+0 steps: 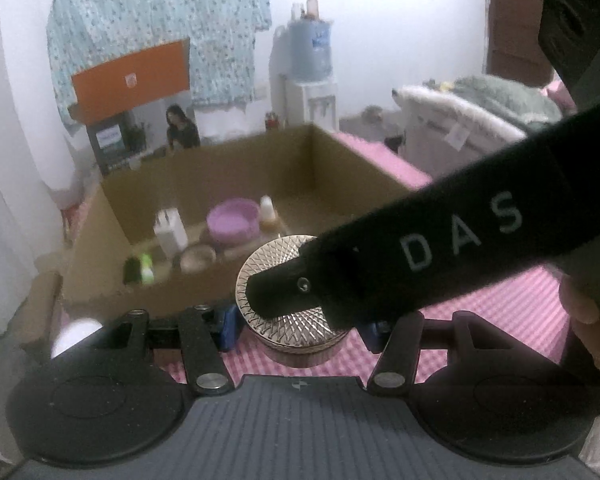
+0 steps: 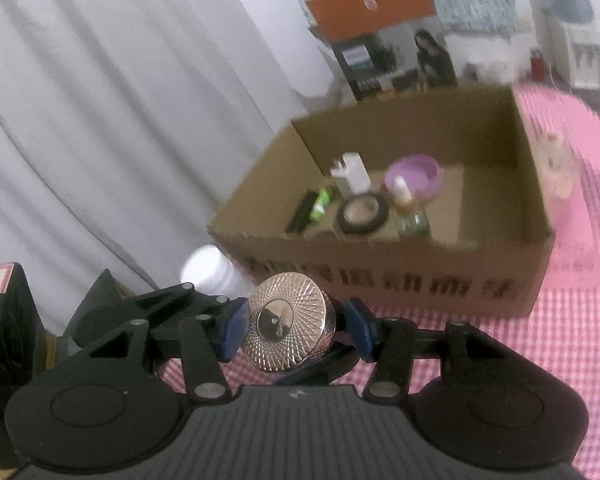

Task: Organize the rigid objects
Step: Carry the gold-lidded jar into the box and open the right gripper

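A round gold jar with a patterned lid (image 1: 284, 304) sits between the blue pads of my left gripper (image 1: 300, 330), just above the pink checked cloth. My right gripper's black body reaches across it from the right. In the right wrist view the jar (image 2: 290, 330) is tilted between the pads of my right gripper (image 2: 296, 330); the left pad touches it, a small gap shows at the right pad. Behind stands an open cardboard box (image 1: 100, 248) (image 2: 380, 276) holding a purple bowl (image 2: 414, 178), a white bottle (image 2: 352, 174), a green tube (image 2: 320, 204), a round compact (image 2: 362, 212) and a small dropper bottle (image 2: 410, 212).
A white-capped jar (image 2: 206, 270) stands left of the box by a grey curtain (image 2: 100, 120). A black object (image 2: 4, 344) is at the far left. An orange-topped box (image 1: 136, 92), a water dispenser (image 1: 308, 76) and bedding (image 1: 480, 108) lie behind. A plush toy (image 2: 556, 164) lies right of the box.
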Motion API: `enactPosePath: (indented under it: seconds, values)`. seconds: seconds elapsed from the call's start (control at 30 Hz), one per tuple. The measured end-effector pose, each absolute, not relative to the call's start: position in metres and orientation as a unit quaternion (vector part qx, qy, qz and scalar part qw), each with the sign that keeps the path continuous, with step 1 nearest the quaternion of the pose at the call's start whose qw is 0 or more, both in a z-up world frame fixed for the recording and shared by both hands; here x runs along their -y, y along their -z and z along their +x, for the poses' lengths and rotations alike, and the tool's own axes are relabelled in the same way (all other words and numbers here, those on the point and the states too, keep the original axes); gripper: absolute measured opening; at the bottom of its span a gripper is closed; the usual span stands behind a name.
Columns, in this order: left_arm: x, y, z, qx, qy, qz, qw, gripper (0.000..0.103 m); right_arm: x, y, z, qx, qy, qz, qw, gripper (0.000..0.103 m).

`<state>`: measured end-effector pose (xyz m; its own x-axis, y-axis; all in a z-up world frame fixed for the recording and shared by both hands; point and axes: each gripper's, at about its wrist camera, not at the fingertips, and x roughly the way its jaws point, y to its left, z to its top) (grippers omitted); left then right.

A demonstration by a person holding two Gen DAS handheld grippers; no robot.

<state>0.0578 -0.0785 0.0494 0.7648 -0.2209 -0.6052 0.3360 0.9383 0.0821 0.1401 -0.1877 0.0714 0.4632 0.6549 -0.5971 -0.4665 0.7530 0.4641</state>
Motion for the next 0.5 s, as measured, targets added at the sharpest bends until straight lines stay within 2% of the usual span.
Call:
enactPosePath:
  seconds: [0.3, 0.5]
  values:
    - [0.082, -0.094, 0.100, -0.285, 0.154, 0.079, 0.943, 0.056, 0.192, -0.121, 0.175, -0.360, -0.343, 0.095, 0.862, 0.056]
    - [0.090, -0.106, 0.150, -0.307, 0.157, 0.061, 0.937, 0.056, 0.202, -0.135, 0.229, -0.366, -0.345, 0.090, 0.859, 0.056]
